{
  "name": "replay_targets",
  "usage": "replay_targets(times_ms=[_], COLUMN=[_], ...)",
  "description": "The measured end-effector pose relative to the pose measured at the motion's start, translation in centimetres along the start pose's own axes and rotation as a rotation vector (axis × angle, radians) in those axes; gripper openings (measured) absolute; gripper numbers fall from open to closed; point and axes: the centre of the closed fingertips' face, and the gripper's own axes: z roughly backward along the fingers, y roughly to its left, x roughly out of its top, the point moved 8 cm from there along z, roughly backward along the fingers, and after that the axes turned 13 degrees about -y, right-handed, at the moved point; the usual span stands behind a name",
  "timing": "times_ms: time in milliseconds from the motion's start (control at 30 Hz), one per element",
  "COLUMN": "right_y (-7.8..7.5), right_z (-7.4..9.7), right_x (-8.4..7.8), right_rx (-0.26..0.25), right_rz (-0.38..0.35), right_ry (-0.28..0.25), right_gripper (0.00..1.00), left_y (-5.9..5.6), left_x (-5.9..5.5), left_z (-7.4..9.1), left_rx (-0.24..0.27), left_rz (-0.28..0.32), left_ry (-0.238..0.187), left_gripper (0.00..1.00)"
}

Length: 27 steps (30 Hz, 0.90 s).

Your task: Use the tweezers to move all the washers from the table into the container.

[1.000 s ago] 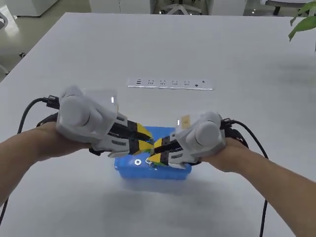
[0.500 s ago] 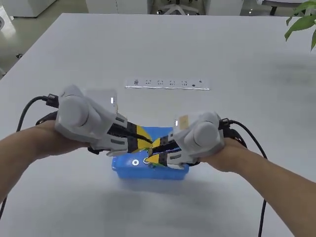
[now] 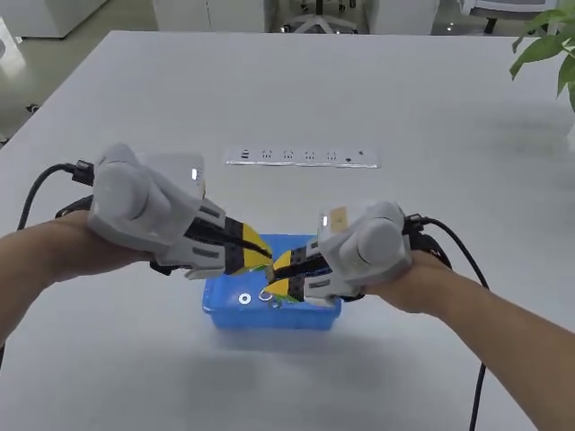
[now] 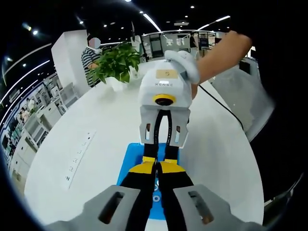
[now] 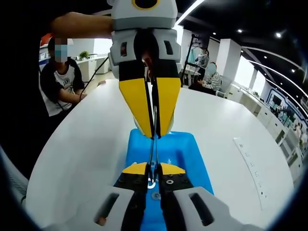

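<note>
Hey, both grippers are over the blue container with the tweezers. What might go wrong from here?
1. The left gripper and right gripper meet tip to tip, both apparently closed on the thin tweezers; a small misalignment might twist or drop them.
2. The low-walled blue container sits right under the fingers on the table; a nudge might slide it or bounce out the washers.
</note>
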Motion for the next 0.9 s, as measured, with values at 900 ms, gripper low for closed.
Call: replay_targets(times_ms=[900], right_y=[3.4], right_z=[1.9], right_x=[3.7], right_rx=[-0.004], right_rz=[0.069], right_ry=[0.034], right_gripper=[0.07], left_y=[-3.1], left_x=[2.6], left_z=[2.7], left_rx=[-0.066], left_rz=[-0.051], left_ry=[0.013], left_gripper=[0.06])
